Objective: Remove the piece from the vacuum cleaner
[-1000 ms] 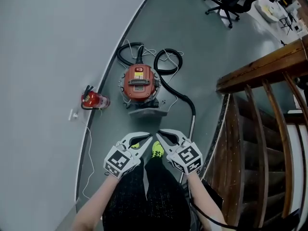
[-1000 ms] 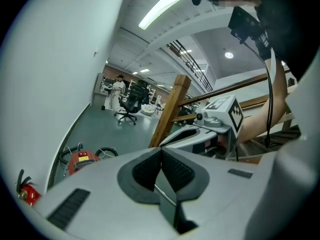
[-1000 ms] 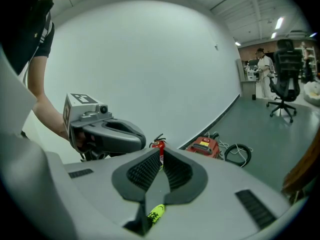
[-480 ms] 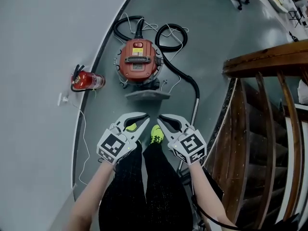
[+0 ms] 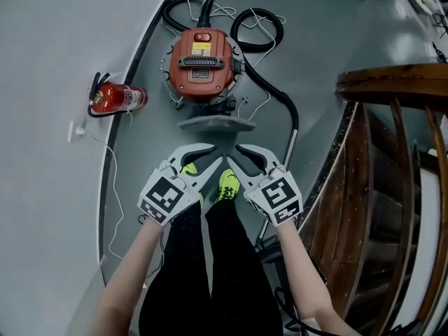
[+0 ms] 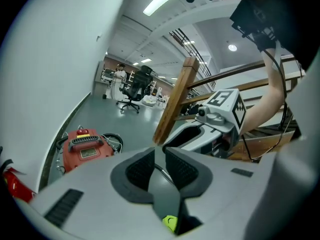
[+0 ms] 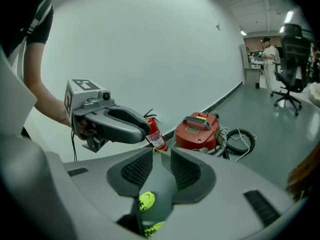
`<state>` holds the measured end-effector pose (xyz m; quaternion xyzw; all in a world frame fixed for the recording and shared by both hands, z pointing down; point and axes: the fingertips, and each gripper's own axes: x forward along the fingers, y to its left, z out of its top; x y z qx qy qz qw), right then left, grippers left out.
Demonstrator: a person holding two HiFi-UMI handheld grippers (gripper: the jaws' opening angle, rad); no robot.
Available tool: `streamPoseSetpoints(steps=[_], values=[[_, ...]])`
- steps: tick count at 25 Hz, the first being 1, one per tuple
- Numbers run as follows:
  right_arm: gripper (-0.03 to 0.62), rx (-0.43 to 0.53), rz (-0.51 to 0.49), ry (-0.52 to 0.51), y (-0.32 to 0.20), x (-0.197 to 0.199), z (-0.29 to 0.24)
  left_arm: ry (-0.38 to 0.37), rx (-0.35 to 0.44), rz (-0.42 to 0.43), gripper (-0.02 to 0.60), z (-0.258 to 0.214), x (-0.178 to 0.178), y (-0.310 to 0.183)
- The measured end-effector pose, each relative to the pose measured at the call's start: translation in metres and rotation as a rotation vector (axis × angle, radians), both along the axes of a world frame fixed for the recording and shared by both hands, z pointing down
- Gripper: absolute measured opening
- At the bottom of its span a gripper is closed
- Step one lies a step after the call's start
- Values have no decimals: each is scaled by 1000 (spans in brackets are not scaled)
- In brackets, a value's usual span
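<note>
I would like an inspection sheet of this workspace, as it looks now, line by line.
Surface: grey floor, with a curved white wall at its left.
Job's things: red vacuum cleaner on the floor; black hose attached; grey flat piece in front of it.
Clutter: red fire extinguisher by the wall.
Grippers: left gripper and right gripper empty; jaws have just been opening, slightly apart.
Cables: white cord along the wall.
Surroundings: wooden stair railing at right.

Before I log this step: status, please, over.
Left gripper, right gripper: jaws just opening, empty. Vacuum ahead, untouched. Extinguisher aside, path open.
</note>
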<state>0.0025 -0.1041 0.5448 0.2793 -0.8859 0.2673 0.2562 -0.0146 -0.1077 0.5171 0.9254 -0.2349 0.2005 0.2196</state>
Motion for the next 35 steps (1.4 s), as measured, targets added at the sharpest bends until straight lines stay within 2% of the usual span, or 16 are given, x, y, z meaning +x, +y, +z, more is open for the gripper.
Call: streamPoseSetpoints(steps=[9,23,27,33,35], values=[[132,-10,-56,55,-15,-5,55,-45,-27,0,106,62,-14,-10],[179,-33,-89,104,-37,-16,113,-90,-38,21,118,126,-15,-37],[199,-34,-99,147,-43,-14,129,-120,-30,45,150,142,-13,-42],[228,-13,-121,216,-53,-12,144,-158,-22,20,217,159,-19,-52],[235,-8,-136,240,-56,-10,149,-167,-25,23,222,165,-20,-54]])
